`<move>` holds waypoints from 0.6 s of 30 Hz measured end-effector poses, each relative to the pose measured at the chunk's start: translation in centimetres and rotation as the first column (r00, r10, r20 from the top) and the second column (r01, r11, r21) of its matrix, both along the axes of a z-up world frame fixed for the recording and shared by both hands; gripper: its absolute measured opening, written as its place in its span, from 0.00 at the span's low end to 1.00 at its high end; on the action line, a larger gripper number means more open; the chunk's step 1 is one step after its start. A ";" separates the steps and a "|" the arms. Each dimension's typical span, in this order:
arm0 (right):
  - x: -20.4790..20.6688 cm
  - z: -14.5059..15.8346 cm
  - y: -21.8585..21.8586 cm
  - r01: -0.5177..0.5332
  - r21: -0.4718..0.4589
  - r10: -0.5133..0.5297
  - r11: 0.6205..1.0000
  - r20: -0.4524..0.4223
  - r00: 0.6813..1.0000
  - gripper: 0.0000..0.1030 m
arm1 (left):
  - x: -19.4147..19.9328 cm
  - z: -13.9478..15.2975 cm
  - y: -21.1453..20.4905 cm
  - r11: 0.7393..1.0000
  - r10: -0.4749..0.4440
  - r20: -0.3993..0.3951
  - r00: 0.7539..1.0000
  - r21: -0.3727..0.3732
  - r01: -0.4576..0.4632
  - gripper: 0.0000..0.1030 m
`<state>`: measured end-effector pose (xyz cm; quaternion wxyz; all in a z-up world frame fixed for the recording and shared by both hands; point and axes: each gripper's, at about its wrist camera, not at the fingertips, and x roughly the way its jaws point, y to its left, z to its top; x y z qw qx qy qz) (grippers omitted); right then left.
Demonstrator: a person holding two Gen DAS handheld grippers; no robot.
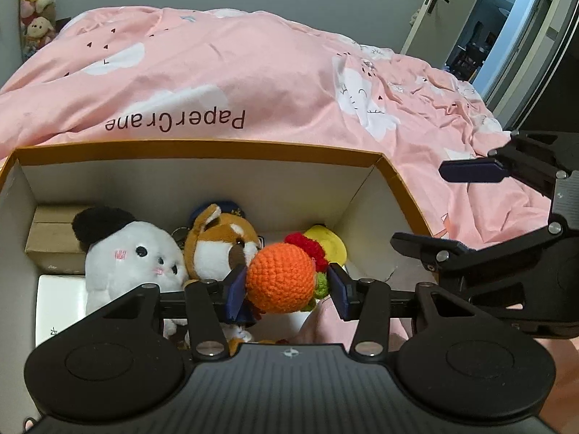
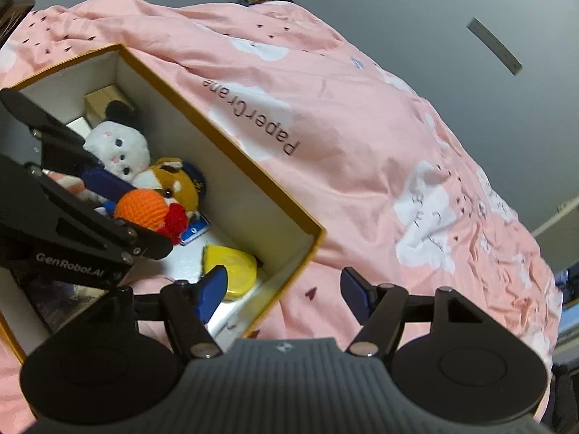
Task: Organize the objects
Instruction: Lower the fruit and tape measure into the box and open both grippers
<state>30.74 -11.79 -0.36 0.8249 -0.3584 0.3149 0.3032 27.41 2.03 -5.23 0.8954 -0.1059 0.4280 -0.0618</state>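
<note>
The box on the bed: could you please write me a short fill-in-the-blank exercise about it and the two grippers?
1. The box stands on a ___ duvet.
2. The crocheted ball at the left gripper is ___ in colour.
3. Beside the brown plush in the box sits a ___ plush.
4. The right gripper is open and holds ___.

Missing words: pink; orange; white; nothing.

The box (image 1: 202,150) has an orange-brown rim and white inner walls. In it lie an orange crocheted ball (image 1: 280,277) with red and green yarn parts, a white plush (image 1: 134,260) with a black cap and pink cheeks, a brown-and-white plush (image 1: 220,242), and a yellow disc (image 2: 231,269). The duvet (image 1: 253,72) is pink with white clouds and dark lettering. The gripper pads (image 2: 211,289) are dark blue on black frames.
</note>
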 end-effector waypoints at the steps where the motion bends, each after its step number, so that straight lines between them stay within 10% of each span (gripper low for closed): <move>1: 0.0 -0.1 -0.1 0.003 0.001 -0.003 1.000 -0.003 1.000 0.68 | 0.0 0.0 -0.1 1.000 0.001 0.000 1.000 0.001 -0.001 0.61; 18: -3.3 2.0 -1.2 0.022 0.082 -0.025 0.996 0.024 0.999 0.76 | -5.5 5.7 0.5 0.981 0.185 0.246 0.951 0.004 -0.192 0.71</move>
